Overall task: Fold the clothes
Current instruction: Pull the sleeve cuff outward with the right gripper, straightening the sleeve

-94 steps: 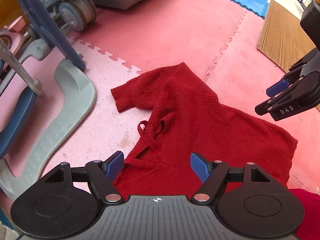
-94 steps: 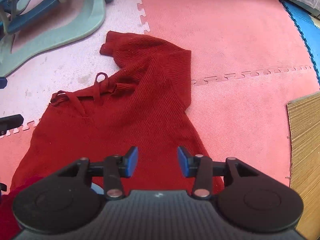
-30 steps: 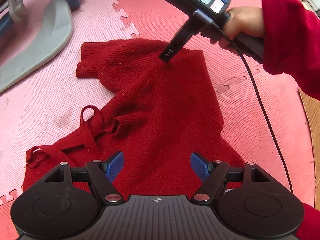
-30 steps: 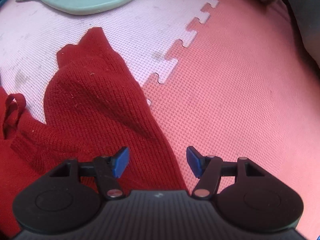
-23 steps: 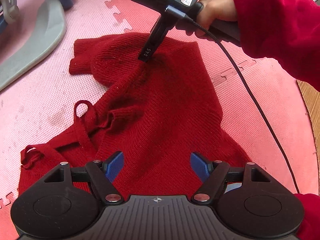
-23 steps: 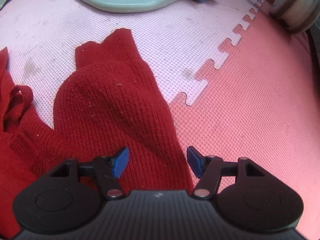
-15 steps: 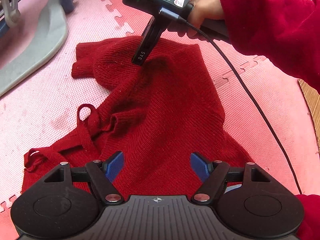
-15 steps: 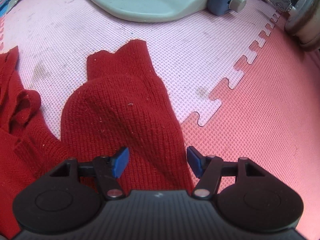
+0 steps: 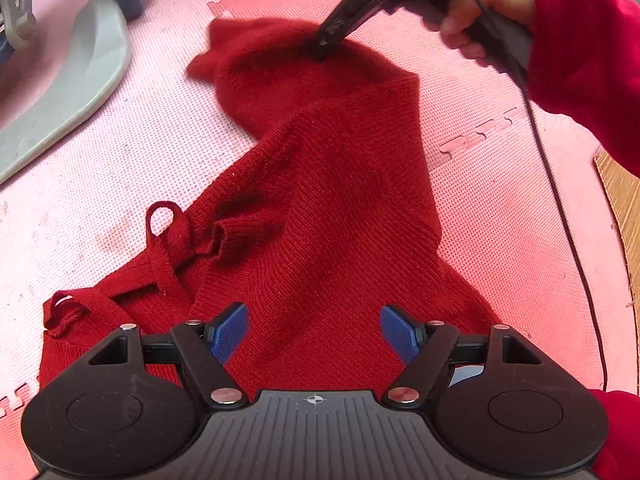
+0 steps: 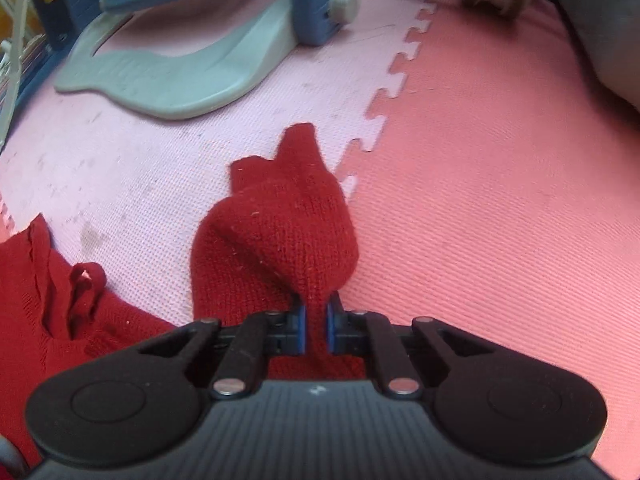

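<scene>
Right wrist view, and there it was: the right gripper [image 10: 316, 330] had just been closing, and its blue pads [image 10: 301, 330] were pinched tight on a ridge of the red knit sweater [image 10: 276, 248], low in the middle of the frame. The sleeve [image 10: 294, 160] bunched up above the jaws and trailed toward the centre, over the seam where the pale pink mat [image 10: 140, 168] met the red mat [image 10: 500, 184]. A grey-green plastic base [image 10: 168, 80] sat at the upper left, well apart from the cloth.

Over on the left wrist view, the left gripper [image 9: 314, 334] hung with its jaws spread wide above the sweater's body [image 9: 328, 220], gripping nothing. At the top of that frame a hand [image 9: 486, 0] in a red sleeve [image 9: 584, 60] worked the other tool, whose tip was buried in the lifted cloth. The neckline ties [image 9: 168, 236] lay loose at centre left.

As for progress, this looked like the very start. The garment lay crumpled and skewed across the mats, no clean fold anywhere. One sleeve was grasped, presumably to be carried in over the body; the other sleeve, the lengthwise folds and the final squaring all seemed left to do.
</scene>
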Motion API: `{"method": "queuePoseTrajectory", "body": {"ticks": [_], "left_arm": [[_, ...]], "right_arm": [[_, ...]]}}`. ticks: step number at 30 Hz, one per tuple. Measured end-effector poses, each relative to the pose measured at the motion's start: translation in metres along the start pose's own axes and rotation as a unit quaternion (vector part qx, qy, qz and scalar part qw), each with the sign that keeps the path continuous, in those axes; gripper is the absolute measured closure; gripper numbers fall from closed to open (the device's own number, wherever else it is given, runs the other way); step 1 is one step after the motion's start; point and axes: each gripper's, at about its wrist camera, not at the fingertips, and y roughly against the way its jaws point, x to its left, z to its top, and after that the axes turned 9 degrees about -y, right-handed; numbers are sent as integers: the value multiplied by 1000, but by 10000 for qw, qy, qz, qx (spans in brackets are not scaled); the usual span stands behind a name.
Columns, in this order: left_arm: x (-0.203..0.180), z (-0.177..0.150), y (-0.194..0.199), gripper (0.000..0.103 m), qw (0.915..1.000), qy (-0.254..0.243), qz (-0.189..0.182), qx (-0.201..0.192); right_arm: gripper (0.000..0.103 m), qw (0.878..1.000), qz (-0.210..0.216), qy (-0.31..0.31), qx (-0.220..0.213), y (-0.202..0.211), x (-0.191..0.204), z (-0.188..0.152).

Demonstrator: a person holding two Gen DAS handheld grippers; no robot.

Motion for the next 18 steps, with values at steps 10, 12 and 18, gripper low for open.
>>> {"method": "queuePoseTrajectory", "body": {"ticks": [10, 12, 18], "left_arm": [[-6, 20, 0, 27, 9996, -219, -162, 8], [-8, 25, -1, 27, 9995, -250, -209, 1], [-15, 29, -2, 27, 9986, -444, -277, 32]], "right_arm": [[93, 9336, -1564, -3071, -985, 145, -111, -63], [93, 9172, -1647, -3455, -1106, 157, -109, -78], [92, 9079, -1839, -3601, -1109, 130, -109, -68]]}}
